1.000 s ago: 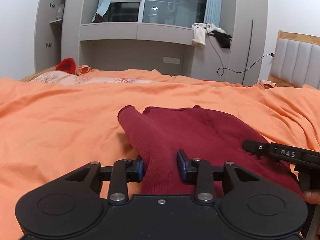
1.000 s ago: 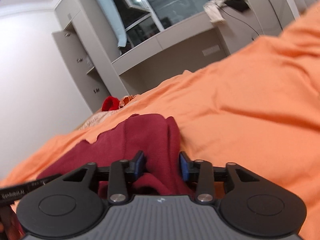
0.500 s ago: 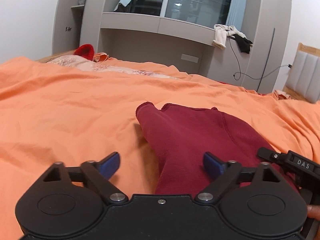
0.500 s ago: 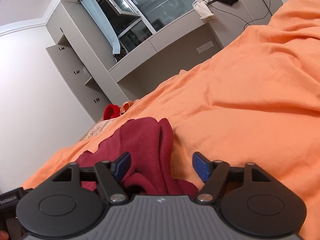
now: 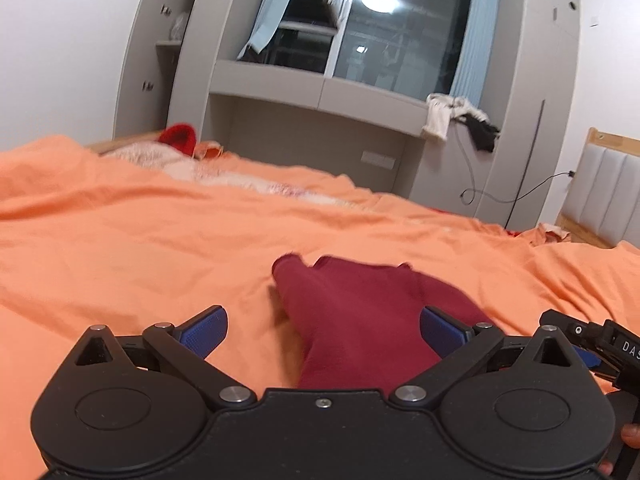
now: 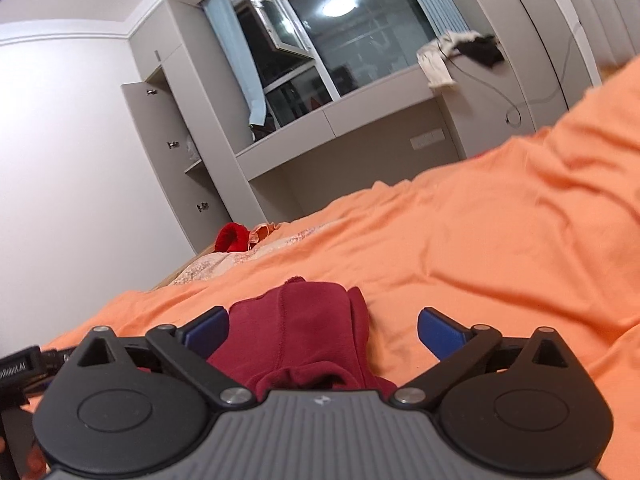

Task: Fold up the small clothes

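Note:
A dark red knit garment (image 5: 352,312) lies partly folded on the orange bed cover (image 5: 160,248). In the left wrist view my left gripper (image 5: 322,326) hangs just above it with its jaws opening wide. The cloth lies between and below the blue pads (image 5: 204,328), which do not touch it. In the right wrist view the garment (image 6: 304,320) shows a bunched fold near the camera. My right gripper (image 6: 323,328) is over that end with its jaws opening too, its pads clear of the cloth.
A bright red item (image 5: 178,138) and pale patterned fabric (image 5: 160,160) lie at the bed's far edge. Behind stand grey cabinets, a window ledge with heaped clothes (image 5: 460,120), a dangling cable and a padded headboard (image 5: 608,196). The other tool's black body (image 5: 608,344) shows at the right.
Both grippers were closed on the red garment, then spread their jaws wide and let it go. Both have lifted and tilted upward, so more of the room shows.

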`<state>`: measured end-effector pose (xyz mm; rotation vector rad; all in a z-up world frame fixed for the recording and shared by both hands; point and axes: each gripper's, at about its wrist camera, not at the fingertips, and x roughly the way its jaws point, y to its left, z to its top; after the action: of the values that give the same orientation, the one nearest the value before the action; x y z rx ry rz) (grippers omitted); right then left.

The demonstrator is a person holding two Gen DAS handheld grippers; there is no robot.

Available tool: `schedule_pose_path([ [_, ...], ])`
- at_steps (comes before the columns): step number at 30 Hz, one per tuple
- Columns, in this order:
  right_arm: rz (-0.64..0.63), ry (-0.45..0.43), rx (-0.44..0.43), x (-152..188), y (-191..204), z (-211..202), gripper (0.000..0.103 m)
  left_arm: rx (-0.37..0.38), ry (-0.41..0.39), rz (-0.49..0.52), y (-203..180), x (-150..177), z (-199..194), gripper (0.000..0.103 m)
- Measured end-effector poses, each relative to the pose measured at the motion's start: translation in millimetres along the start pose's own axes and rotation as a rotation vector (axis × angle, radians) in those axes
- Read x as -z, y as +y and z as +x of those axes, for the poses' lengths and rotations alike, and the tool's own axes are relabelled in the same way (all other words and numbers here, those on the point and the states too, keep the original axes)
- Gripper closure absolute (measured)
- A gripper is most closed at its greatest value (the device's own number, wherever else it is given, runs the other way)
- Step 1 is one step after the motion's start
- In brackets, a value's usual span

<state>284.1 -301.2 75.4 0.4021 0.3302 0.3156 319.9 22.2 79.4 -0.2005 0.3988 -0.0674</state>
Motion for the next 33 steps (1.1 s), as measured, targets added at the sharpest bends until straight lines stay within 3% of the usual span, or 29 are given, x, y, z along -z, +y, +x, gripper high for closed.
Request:
schedule_pose_path([
  [6, -0.053, -0.073, -0.007, -2, 14, -53, 0.0, 0.036, -0.097, 0.052, -23, 3, -40, 0.001],
  [14, -0.135, -0.193, -0.005, 24, 30, -119, 0.0, 0.009, -0.224, 0.087, -42, 35, -103, 0.001],
  [27, -0.273, -0.301, 0.011, 67, 62, -192, 0.0, -0.04, -0.241, 0.108, -35, 97, -174, 0.001],
  [33, -0.335, -0.289, 0.035, 91, 76, -213, 0.0, -0.048, -0.23, 0.079, -27, 111, -194, 0.001],
])
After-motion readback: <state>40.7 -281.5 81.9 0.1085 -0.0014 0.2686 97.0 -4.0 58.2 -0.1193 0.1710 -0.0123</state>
